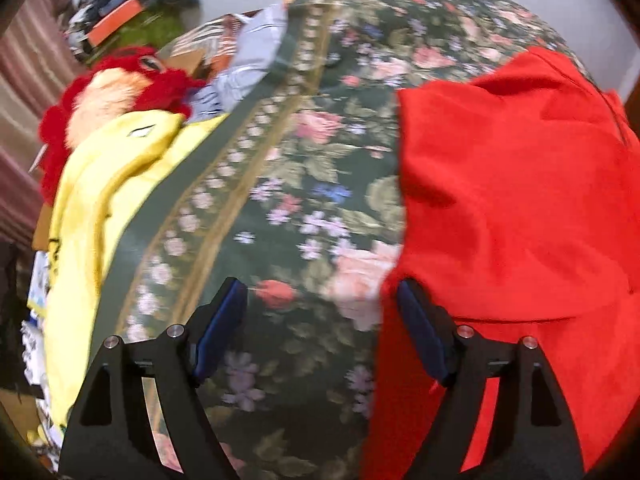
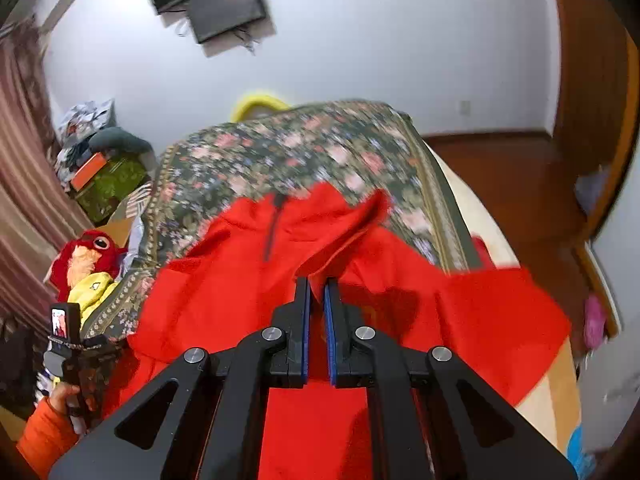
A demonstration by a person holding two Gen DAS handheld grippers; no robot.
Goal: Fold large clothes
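Observation:
A large red fleece garment (image 1: 516, 208) with a dark zip at the neck (image 2: 272, 232) lies spread on a floral bedspread (image 1: 304, 184). My left gripper (image 1: 322, 300) is open and empty, hovering over the bedspread with its right finger at the garment's left edge. My right gripper (image 2: 317, 292) is shut on a raised fold of the red garment (image 2: 344, 240) and holds it a little above the rest. The left gripper also shows at the lower left of the right wrist view (image 2: 76, 356), held in a hand with an orange sleeve.
A red plush bird (image 1: 116, 92) and a yellow plush (image 1: 104, 184) lie by the bed's left edge. A pile of boxes and clothes (image 2: 100, 168) stands beside striped curtains (image 2: 24, 184). A wooden floor (image 2: 500, 168) and wall-mounted screens (image 2: 216, 0) lie beyond the bed.

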